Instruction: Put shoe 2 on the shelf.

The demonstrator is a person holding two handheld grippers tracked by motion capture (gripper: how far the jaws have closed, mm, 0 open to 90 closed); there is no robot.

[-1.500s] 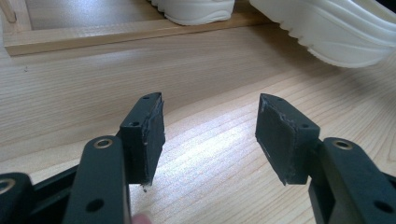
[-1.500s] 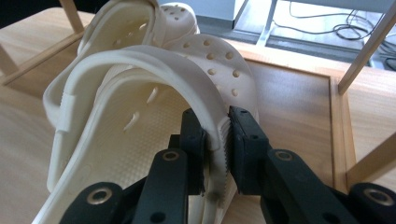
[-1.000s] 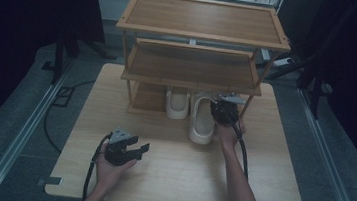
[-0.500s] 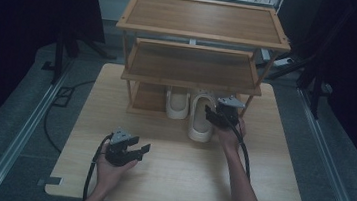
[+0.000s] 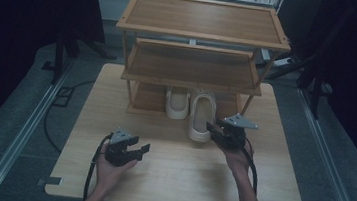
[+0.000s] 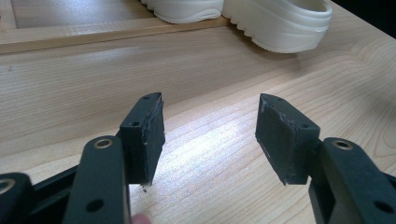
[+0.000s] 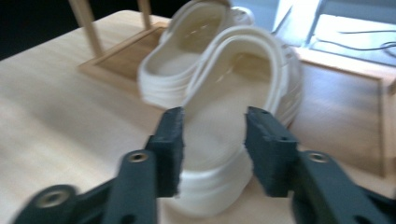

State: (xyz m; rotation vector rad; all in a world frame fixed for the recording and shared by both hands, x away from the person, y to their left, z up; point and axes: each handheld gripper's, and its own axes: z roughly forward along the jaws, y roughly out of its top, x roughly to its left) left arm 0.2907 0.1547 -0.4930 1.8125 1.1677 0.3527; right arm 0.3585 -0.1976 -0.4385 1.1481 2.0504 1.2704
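The right gripper (image 5: 222,131) is held just behind the heel of the nearer shoe (image 5: 201,117), which stands on the table (image 5: 173,180), toe under the rack (image 5: 194,77), beside the second shoe (image 5: 177,103). Its jaws have just been closing; they seem half spread with nothing pinched, though the right gripper view is blurred. The heel rim should be centred before squeezing. The left gripper (image 5: 133,152) is spread, empty.

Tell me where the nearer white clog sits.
In the high view the nearer white clog lies on the table right of centre, just outside the rack's bottom shelf, beside the other clog.
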